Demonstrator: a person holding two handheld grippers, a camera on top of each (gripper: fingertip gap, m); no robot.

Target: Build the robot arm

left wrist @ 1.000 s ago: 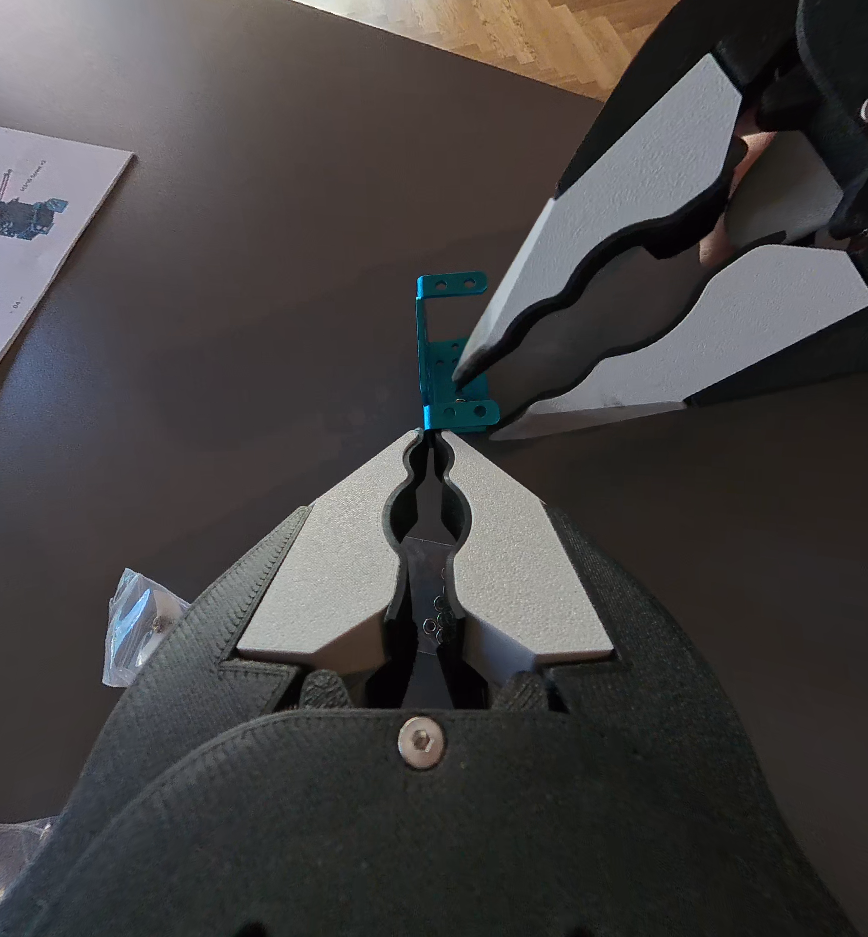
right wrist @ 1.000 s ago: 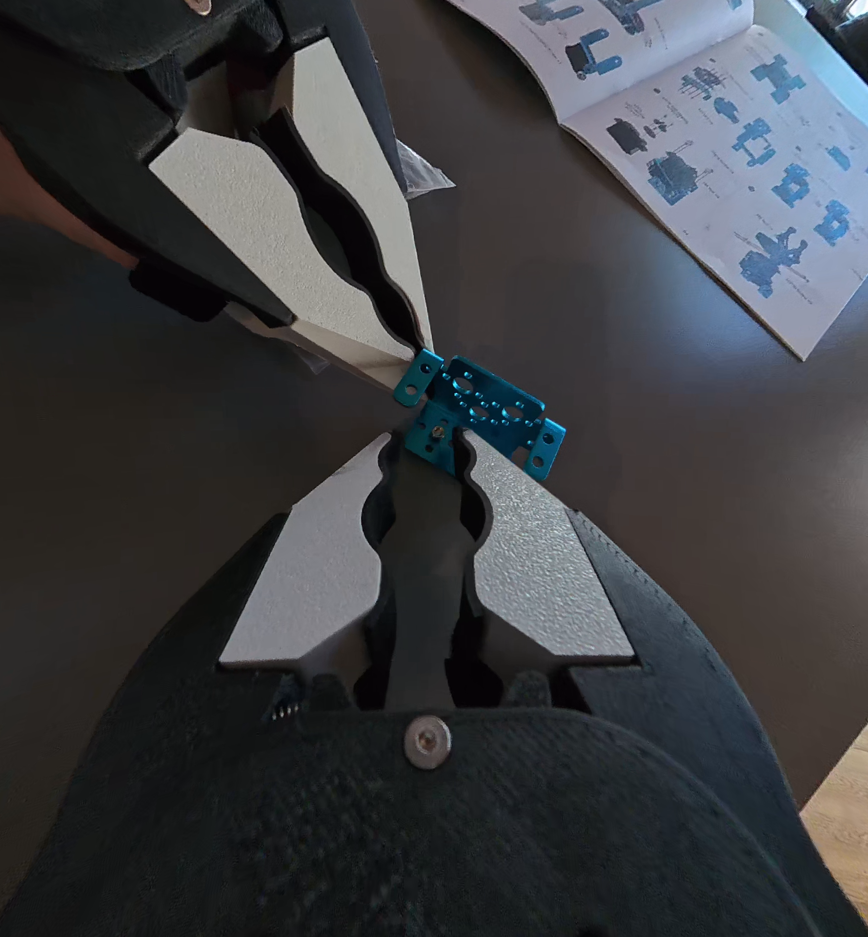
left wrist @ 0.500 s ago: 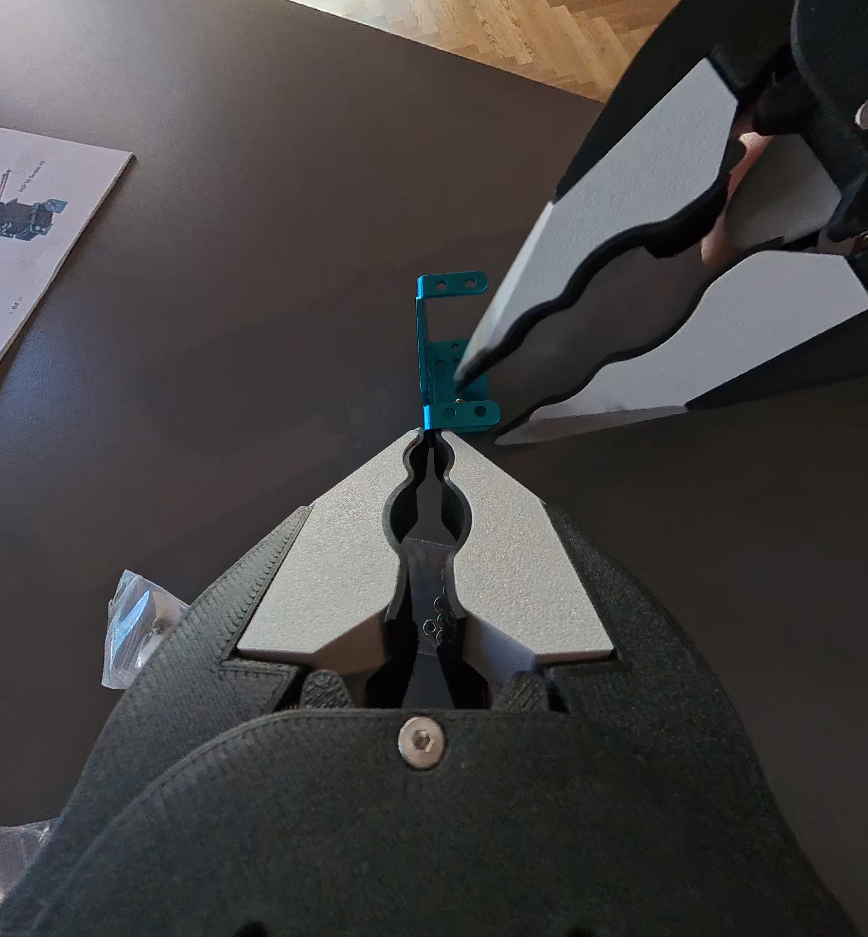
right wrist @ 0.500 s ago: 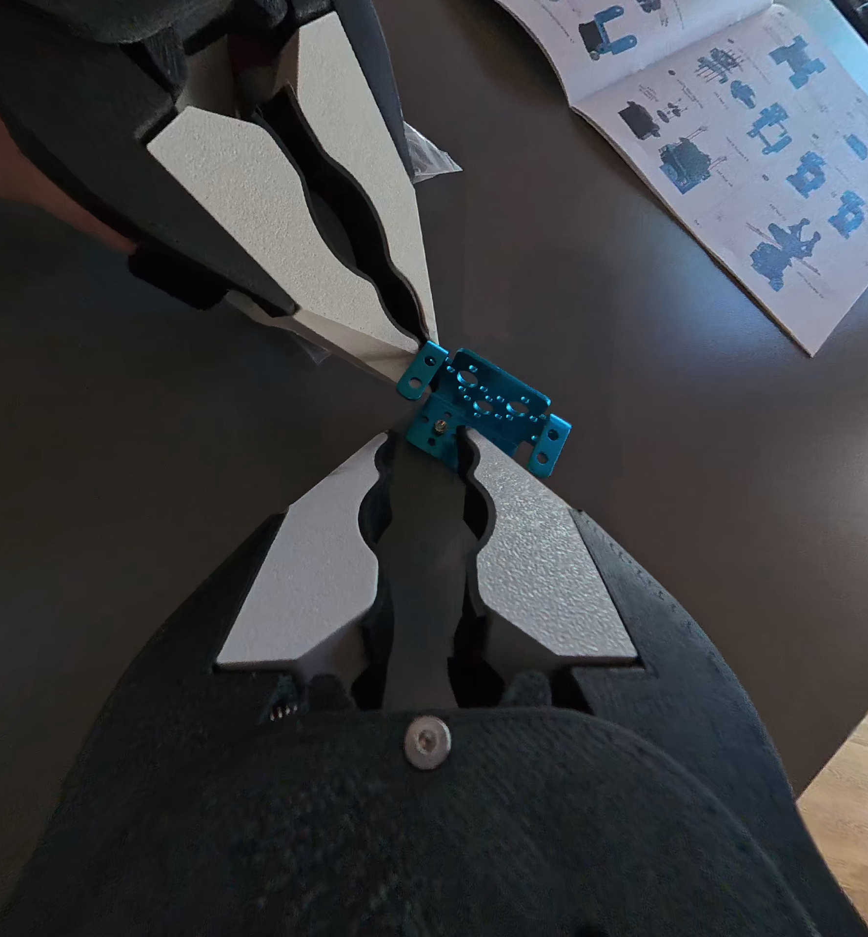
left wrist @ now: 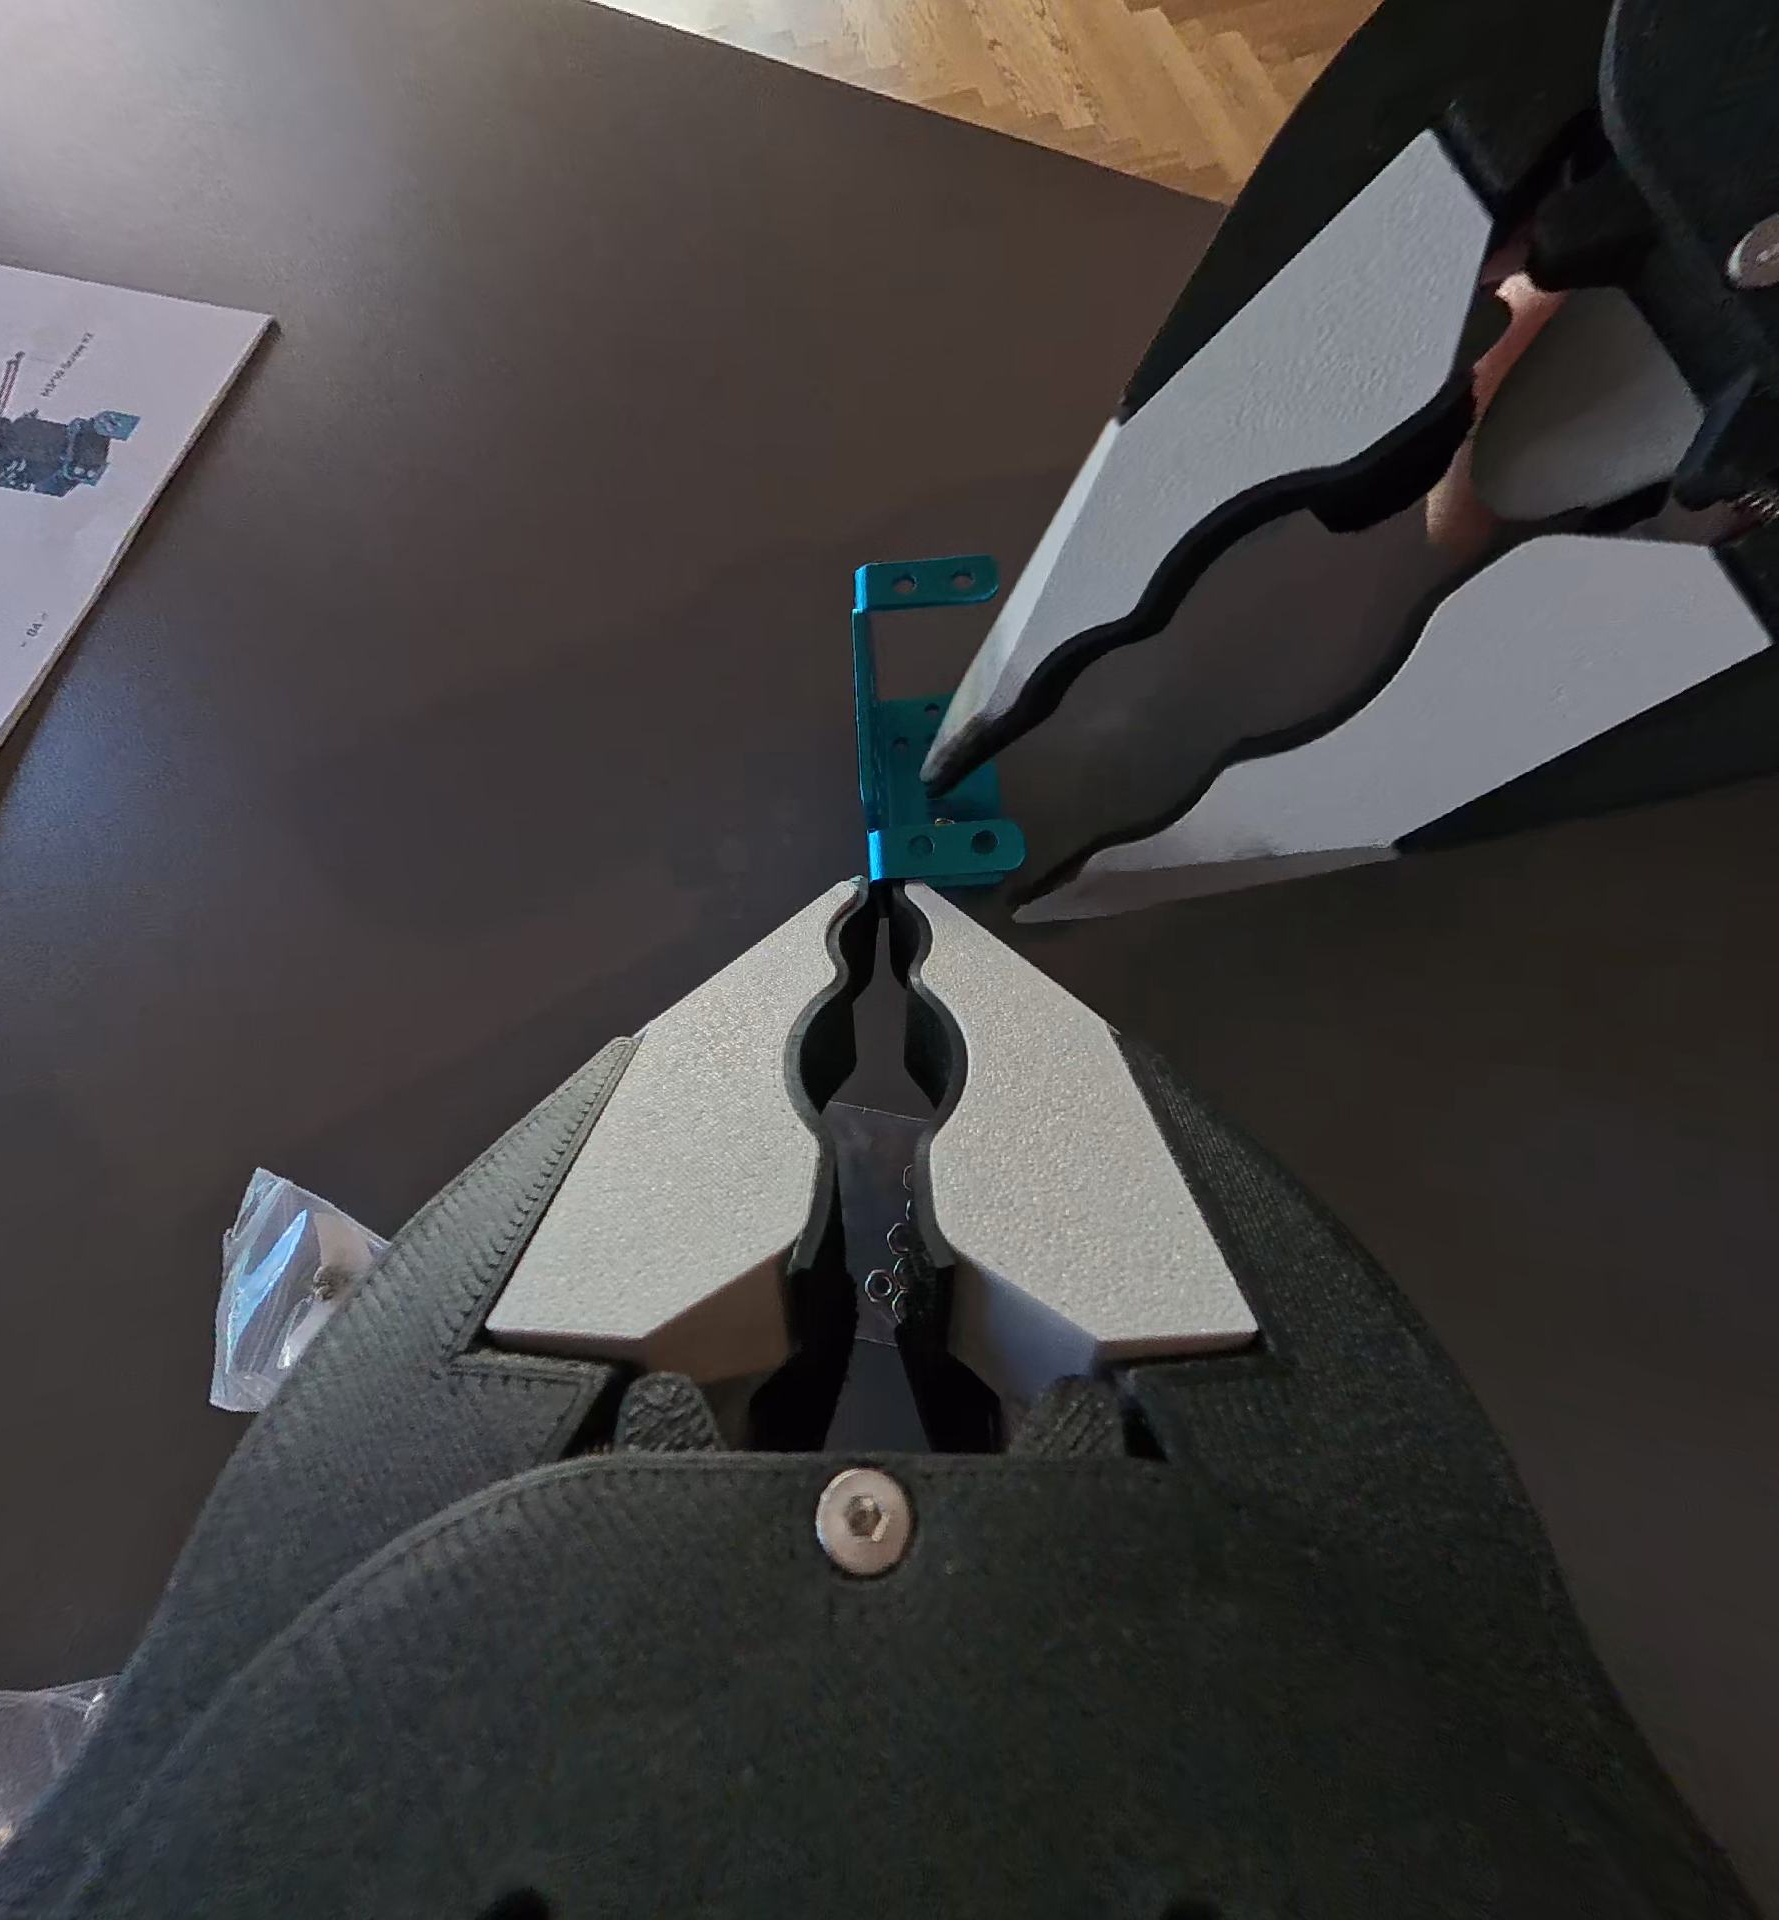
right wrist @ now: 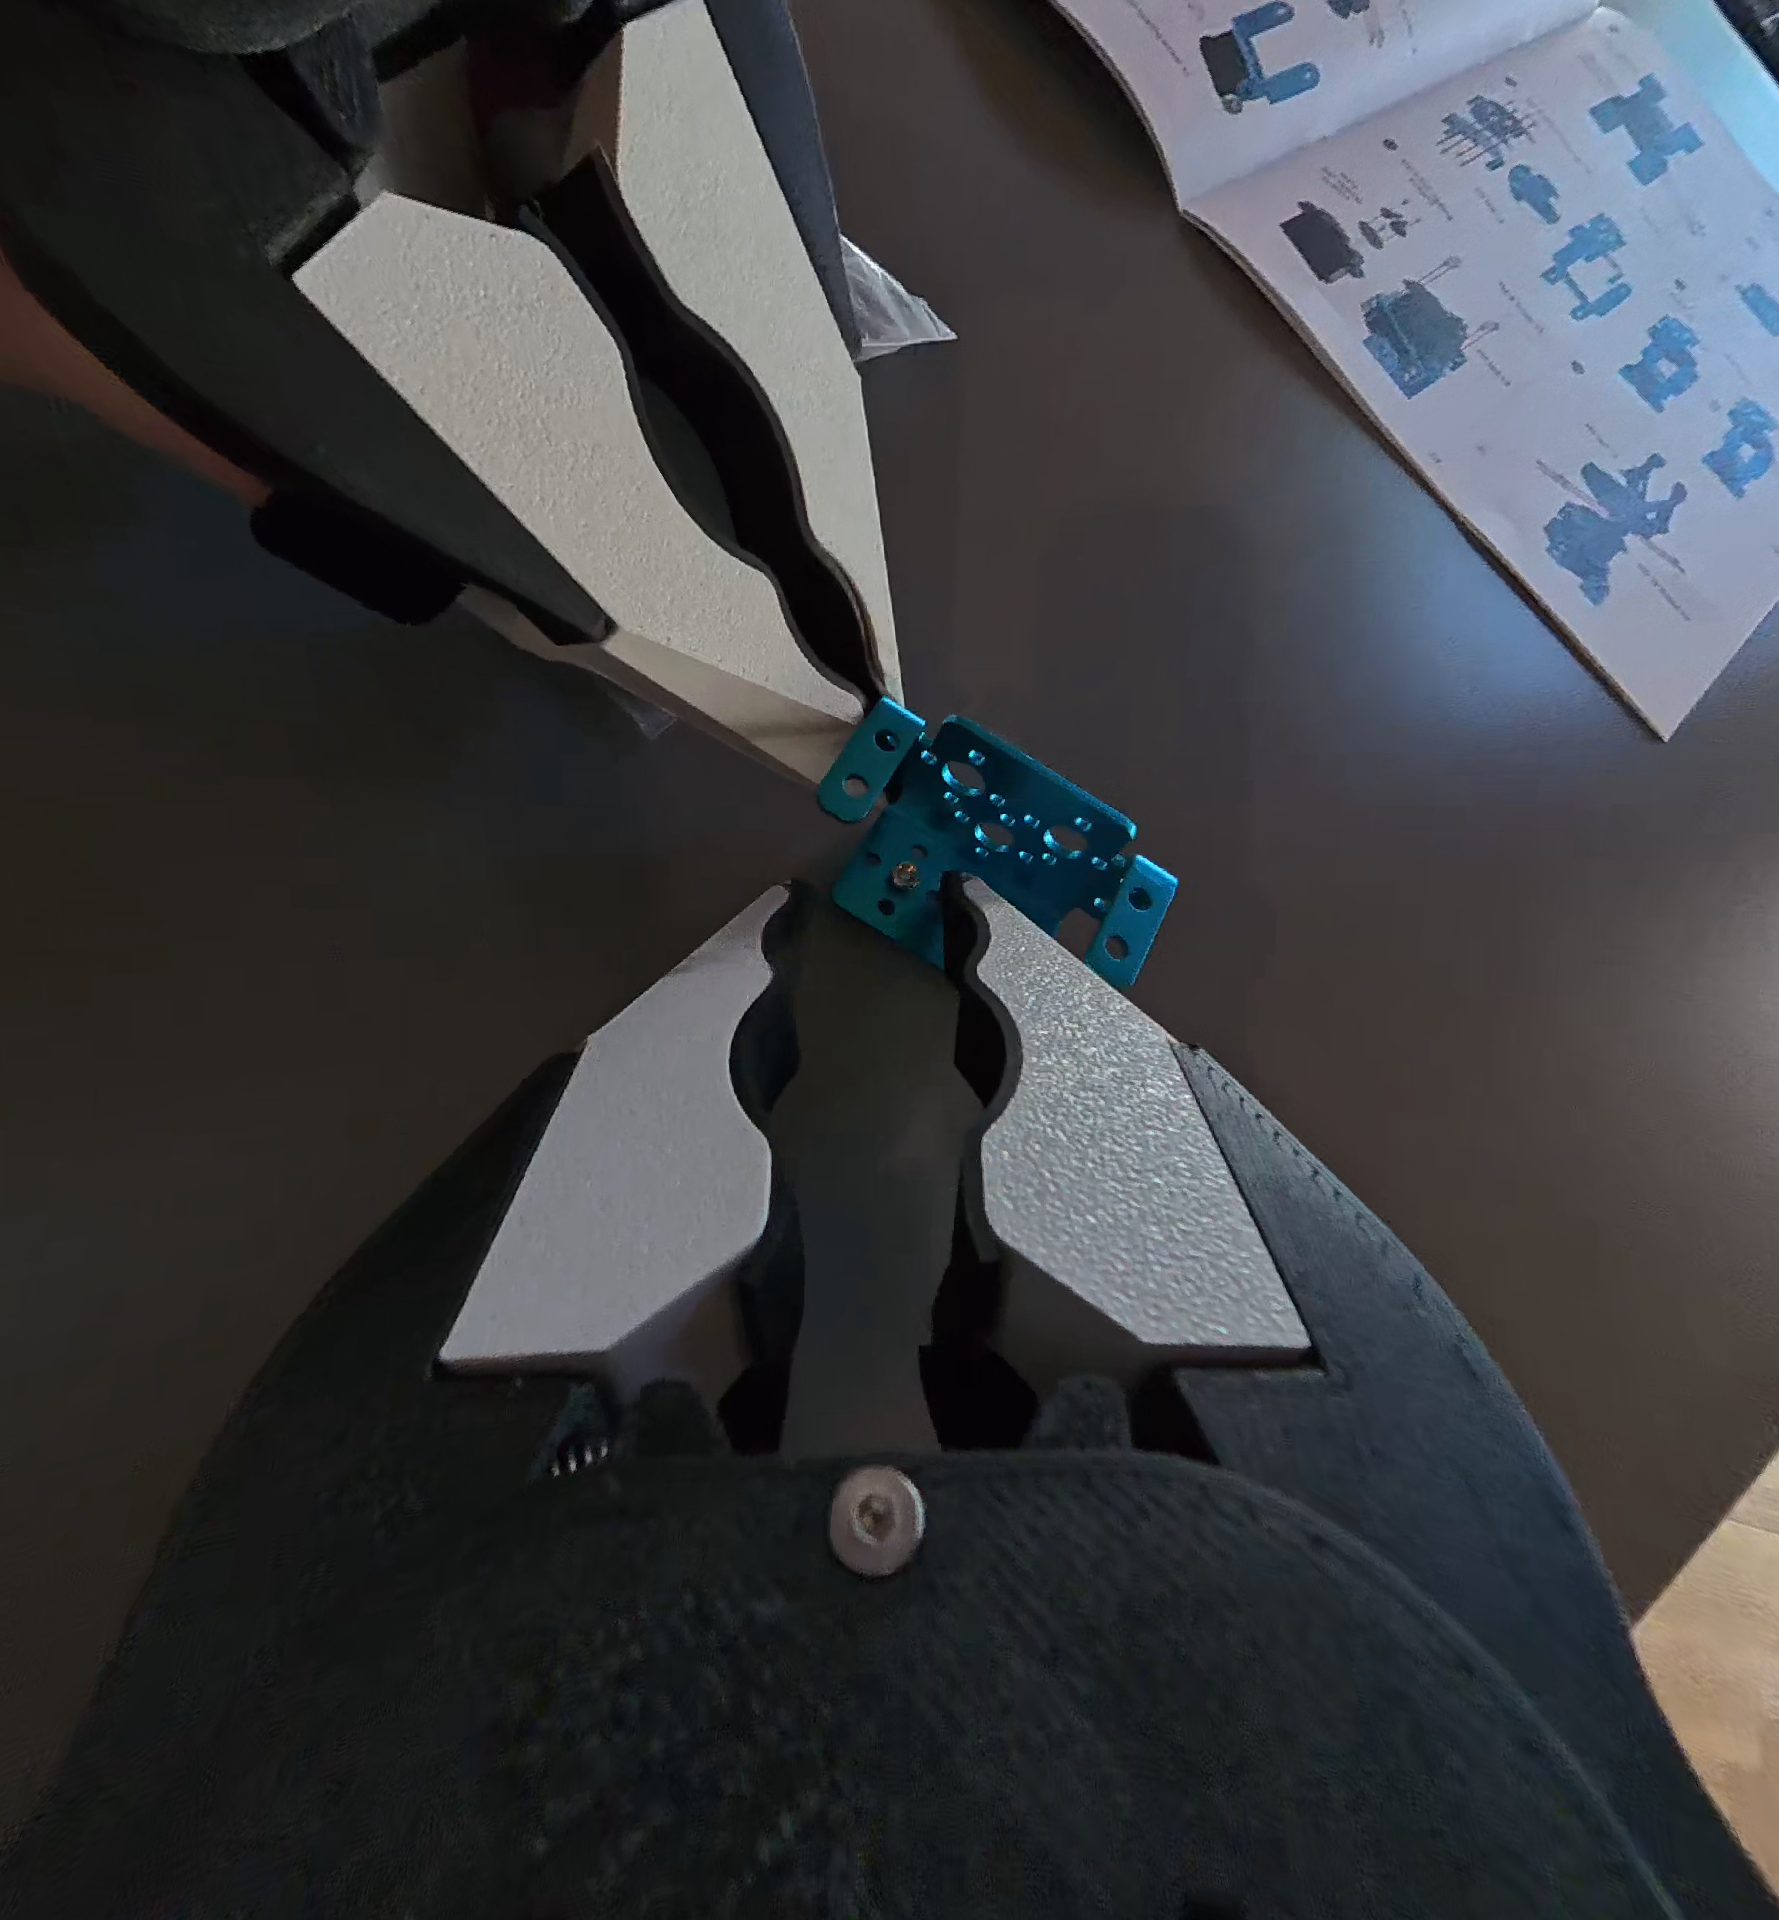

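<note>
While clamped on one end tab of the blue bracket (left wrist: 890, 717), left gripper (left wrist: 880, 896) with jaws down to a thin slit on the metal. Long axis of bracket straight away from that gripper in the left wrist view, both end tabs bent off towards the right gripper (left wrist: 976, 842). In the right wrist view, same long axis slanting from upper left to lower right across the tips of the right gripper (right wrist: 874, 894), with the left gripper (right wrist: 880, 698) at the upper-left tab. Bracket (right wrist: 1010, 821) of thin anodised metal, glossy, channel-shaped, pierced all over with small round holes and a few larger ones, tab corners rounded. Small brass-coloured screw (right wrist: 904, 875) seated in the lower plate, right between the tips. Right jaws partly open, gripping nothing; one tip against the bracket's plate, the other just beside it. Cannot tell whether resting on the counter (left wrist: 552, 623) or held just above it. Gripper fingers pale grey and grainy, edged with wavy black rubber; bodies black, ribbed. Counter dark brown, matt, smooth. Open booklet (right wrist: 1591, 312) with blue diagrams well apart from the bracket. Crumpled clear plastic bag (left wrist: 272, 1299) beside the left gripper's body. Herringbone wood floor (left wrist: 1072, 83) past the far edge.
</note>
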